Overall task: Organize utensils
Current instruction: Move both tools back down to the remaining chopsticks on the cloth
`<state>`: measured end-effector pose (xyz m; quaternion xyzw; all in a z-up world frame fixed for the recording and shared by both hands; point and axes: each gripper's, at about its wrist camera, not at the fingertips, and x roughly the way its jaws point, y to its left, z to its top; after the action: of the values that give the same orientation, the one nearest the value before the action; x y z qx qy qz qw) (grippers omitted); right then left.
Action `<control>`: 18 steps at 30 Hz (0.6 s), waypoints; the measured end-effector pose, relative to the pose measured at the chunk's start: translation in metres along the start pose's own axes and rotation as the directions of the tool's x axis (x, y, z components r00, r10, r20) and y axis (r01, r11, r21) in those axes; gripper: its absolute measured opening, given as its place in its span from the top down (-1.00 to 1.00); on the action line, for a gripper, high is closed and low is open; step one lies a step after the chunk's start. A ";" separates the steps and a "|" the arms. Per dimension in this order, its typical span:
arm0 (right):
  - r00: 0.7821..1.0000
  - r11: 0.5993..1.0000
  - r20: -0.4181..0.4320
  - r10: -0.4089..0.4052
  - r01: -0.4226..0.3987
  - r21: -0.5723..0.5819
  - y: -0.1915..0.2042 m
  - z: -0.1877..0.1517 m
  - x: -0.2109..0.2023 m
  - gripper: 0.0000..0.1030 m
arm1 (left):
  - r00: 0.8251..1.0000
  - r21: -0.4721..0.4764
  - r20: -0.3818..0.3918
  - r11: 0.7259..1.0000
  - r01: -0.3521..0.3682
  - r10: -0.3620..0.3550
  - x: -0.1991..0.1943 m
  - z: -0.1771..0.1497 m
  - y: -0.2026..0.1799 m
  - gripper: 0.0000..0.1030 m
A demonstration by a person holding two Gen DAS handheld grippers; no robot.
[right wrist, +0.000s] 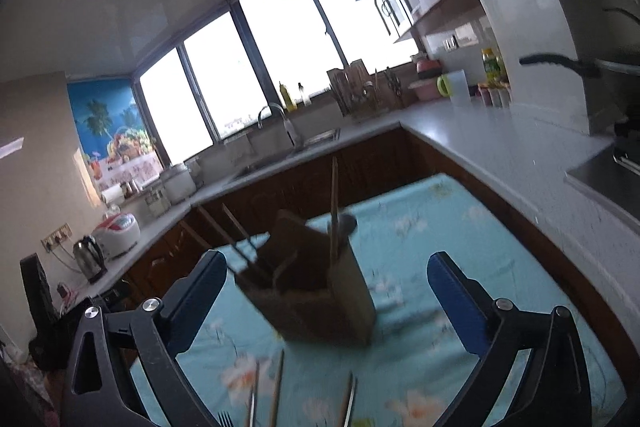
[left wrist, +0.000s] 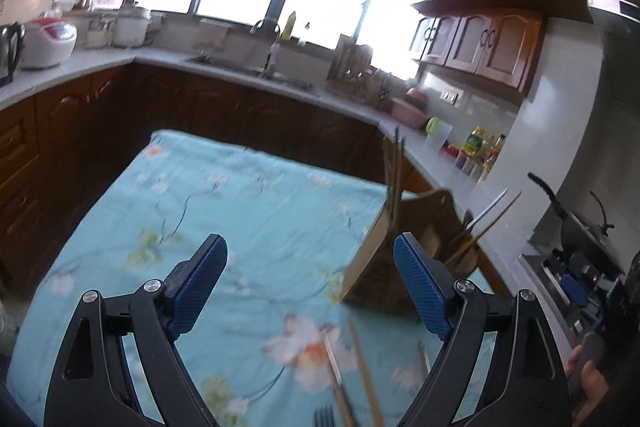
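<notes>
We have both tools spread wide and carrying nothing: the left gripper (left wrist: 310,259) hangs over the floral tablecloth (left wrist: 224,211) with only cloth between its blue pads, and the right gripper (right wrist: 328,283) frames the wooden utensil holder (right wrist: 320,291) without its pads touching it. The holder stands on the cloth toward the far right of the table, with several chopsticks (right wrist: 333,203) already upright or leaning in its compartments. The loose utensils (right wrist: 276,387), a fork and a few chopstick-like sticks, lie on the cloth just below us, nearest the camera. The risks we see are mostly ours to cause. Those sticks are thin and lie flat on soft fabric, so a closing pinch may bunch the cloth or roll a stick away instead of lifting it. They also lie close together, so we may catch two at once. The holder looks light and top-heavy with its leaning sticks; if either gripper brushes it on the way down, we may tip it or push it toward the table edge. Both views are blurred, so we cannot judge the finer spacing.
</notes>
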<state>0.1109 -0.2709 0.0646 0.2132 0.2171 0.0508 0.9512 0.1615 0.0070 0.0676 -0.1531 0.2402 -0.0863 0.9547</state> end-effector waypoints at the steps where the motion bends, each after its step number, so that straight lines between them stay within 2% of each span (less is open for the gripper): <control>1: 1.000 1.000 -0.018 -0.005 0.005 0.003 -0.001 -0.007 -0.001 -0.97 | 1.000 -0.006 -0.012 1.000 -0.009 0.009 -0.001 -0.005 0.003 -0.70; 10: 0.991 0.998 -0.127 -0.043 0.048 0.042 -0.016 -0.059 -0.008 -0.97 | 0.992 -0.057 -0.118 0.997 -0.056 0.048 -0.007 -0.052 0.028 -0.70; 18: 0.979 0.998 -0.197 -0.056 0.056 -0.006 -0.010 -0.086 -0.001 -0.97 | 0.980 -0.058 -0.186 0.995 -0.077 0.065 -0.004 -0.075 0.034 -0.70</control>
<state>0.0729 -0.2467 -0.0093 0.2009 0.3163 0.0450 0.9260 0.1250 0.0205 -0.0048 -0.1668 0.3352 -0.0581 0.9254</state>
